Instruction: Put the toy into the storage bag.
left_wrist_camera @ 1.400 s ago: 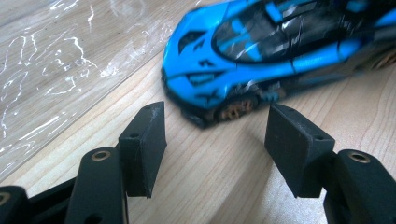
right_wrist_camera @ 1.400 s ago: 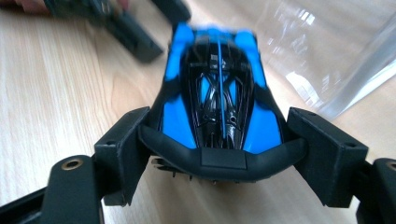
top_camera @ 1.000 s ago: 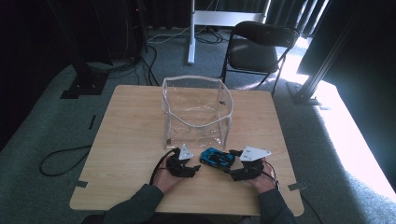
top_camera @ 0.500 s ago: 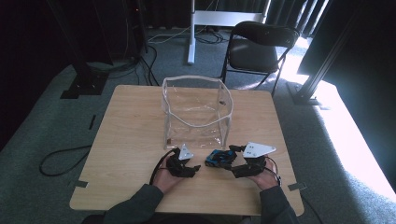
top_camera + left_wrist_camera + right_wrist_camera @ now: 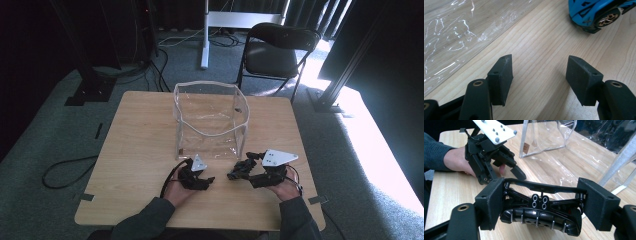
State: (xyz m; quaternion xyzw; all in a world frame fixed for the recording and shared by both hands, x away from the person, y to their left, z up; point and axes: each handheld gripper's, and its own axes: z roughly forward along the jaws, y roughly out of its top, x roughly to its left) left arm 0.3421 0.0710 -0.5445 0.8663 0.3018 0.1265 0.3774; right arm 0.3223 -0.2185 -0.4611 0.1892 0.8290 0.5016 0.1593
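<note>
A clear plastic bag (image 5: 212, 117) stands mid-worktop (image 5: 135, 130). Before it, the left gripper (image 5: 204, 181) rests beside the right gripper (image 5: 239, 171), which holds a toy car (image 5: 541, 213).

Two handheld grippers, both matte black plastic. The left gripper (image 5: 206, 181) carries a small grey triangular plate on top; the right gripper (image 5: 235, 173) bears a larger pale one with small dark screws. Each ends in blocky rectangular fingers (image 5: 500, 78) on arms with brass-ringed pivot holes. Thin black cables loop from the bodies. The person wears dark grey-green long sleeves (image 5: 145, 225).
</note>
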